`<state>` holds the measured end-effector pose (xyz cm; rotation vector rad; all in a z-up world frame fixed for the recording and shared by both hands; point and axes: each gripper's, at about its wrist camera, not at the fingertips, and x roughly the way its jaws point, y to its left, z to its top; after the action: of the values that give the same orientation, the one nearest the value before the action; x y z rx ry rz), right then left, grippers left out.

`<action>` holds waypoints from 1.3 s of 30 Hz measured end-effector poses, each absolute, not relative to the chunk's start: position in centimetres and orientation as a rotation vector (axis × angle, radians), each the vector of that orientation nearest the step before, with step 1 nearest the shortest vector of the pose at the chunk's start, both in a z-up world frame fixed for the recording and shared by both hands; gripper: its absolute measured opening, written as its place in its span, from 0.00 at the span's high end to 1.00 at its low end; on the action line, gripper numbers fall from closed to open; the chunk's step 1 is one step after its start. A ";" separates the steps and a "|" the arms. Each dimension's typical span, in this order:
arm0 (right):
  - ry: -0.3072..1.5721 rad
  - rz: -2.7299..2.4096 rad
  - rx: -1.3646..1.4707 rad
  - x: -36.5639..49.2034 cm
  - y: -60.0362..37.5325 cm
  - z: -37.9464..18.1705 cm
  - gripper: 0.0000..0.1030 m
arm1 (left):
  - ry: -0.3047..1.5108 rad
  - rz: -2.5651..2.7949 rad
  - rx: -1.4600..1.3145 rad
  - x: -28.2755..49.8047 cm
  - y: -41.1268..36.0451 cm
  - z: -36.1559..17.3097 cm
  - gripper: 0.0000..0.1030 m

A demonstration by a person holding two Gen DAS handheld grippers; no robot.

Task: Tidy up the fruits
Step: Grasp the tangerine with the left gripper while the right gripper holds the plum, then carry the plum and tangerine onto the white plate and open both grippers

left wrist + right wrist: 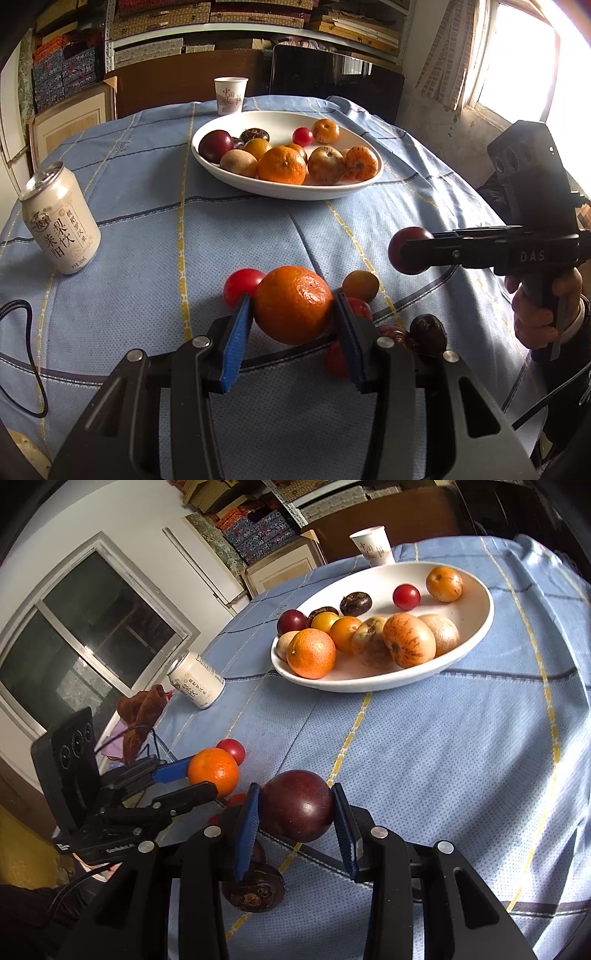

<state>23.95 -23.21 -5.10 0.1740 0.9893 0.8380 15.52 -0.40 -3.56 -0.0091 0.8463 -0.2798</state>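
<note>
My left gripper [293, 314] is shut on an orange mandarin [293, 304], its blue pads [236, 343] pressing both sides just above the blue checked cloth. My right gripper [297, 814] is shut on a dark purple plum [298, 805]; in the left wrist view that plum [408, 249] hangs off the right gripper's black fingers at the right. A white oval plate [229, 168] with several fruits stands at the back of the table. Loose fruit lies around the mandarin: a red tomato [242, 286], a brownish one [360, 285] and a dark mangosteen [428, 334].
A white drink can [61, 221] stands at the left, and a paper cup [229, 94] behind the plate. A black cable [22, 354] runs along the left edge. Another mangosteen [255, 890] lies under my right gripper. Shelves and a window [524, 66] surround the table.
</note>
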 end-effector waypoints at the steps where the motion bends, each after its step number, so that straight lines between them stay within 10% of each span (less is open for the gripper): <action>1: 0.974 0.842 0.168 23.9 -23.1 -4.9 0.62 | 0.836 -0.273 -0.004 15.4 -0.4 -3.4 0.57; 33: 0.641 0.539 0.168 34.0 -21.9 -2.7 0.61 | 0.843 -0.194 -0.029 34.6 -2.5 1.1 0.57; 37: 0.609 0.548 0.156 32.9 -22.3 -1.7 0.34 | 0.772 -0.136 -0.054 33.5 -2.0 1.7 0.14; 39: 0.586 0.569 0.105 31.5 -22.1 -0.6 0.34 | 0.725 -0.142 -0.074 31.8 -1.4 2.6 0.12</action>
<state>31.53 -22.10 -0.57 0.1051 0.5859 0.5689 31.83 -1.41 2.57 -0.0739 0.7249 -0.1418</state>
